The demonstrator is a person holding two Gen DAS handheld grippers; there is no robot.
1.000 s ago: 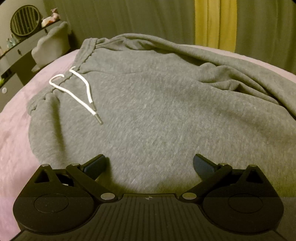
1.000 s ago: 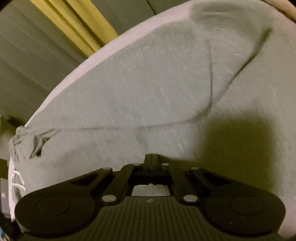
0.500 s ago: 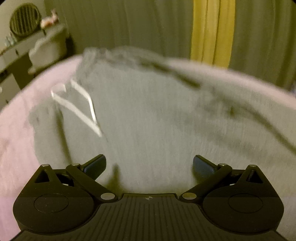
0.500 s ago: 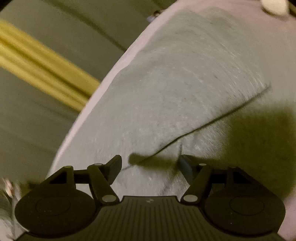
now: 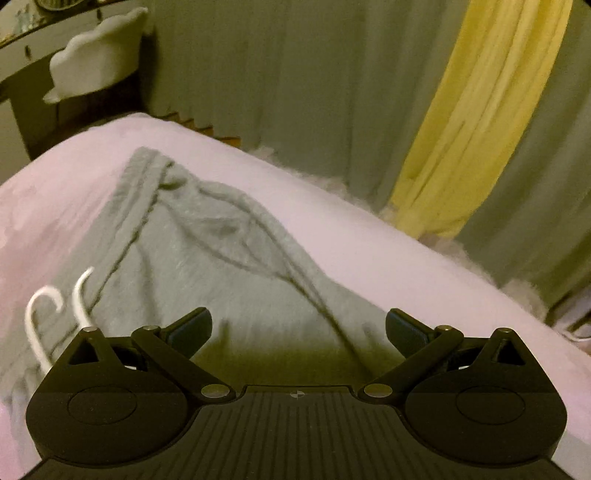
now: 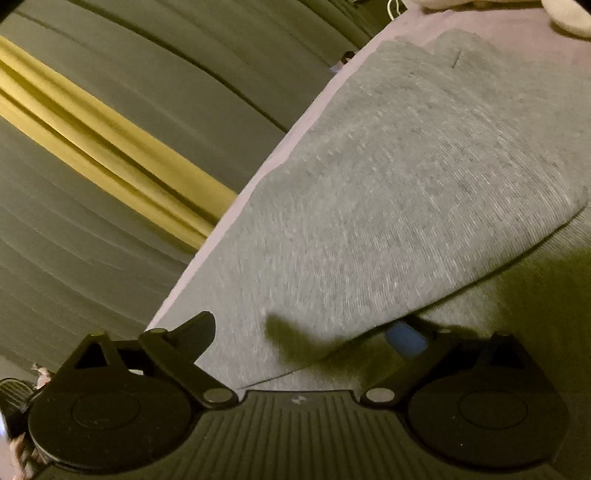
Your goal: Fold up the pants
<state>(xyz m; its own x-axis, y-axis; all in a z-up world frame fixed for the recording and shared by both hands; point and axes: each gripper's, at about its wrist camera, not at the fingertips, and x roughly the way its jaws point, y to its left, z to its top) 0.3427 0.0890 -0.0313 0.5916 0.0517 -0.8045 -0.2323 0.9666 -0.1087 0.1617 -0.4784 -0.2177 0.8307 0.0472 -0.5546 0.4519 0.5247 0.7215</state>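
Observation:
Grey sweatpants [image 5: 229, 280] lie on a pale pink bed [image 5: 369, 240], with the bunched waistband at the far left and the white drawstring [image 5: 37, 314] at the lower left. My left gripper [image 5: 297, 319] hangs open over the upper part of the pants, nothing between its fingers. In the right wrist view one pant leg [image 6: 388, 184] lies folded over the other. My right gripper [image 6: 301, 326] is low over them, its jaws opening wide. The folded edge runs between the fingers untouched by the left one, and the blue right pad [image 6: 404, 341] sits at that edge.
Grey-green curtains with a yellow panel [image 5: 461, 129] hang beyond the bed's far edge, which has a white fluffy trim [image 5: 332, 181]. A white cushioned chair [image 5: 96, 62] and a dark desk stand at the far left. A pale object [image 6: 569, 16] lies at the far corner.
My right gripper went from shut to wide open and rolled, letting the fabric go. My left gripper swung away and up, so the waistband and drawstring now sit lower left.

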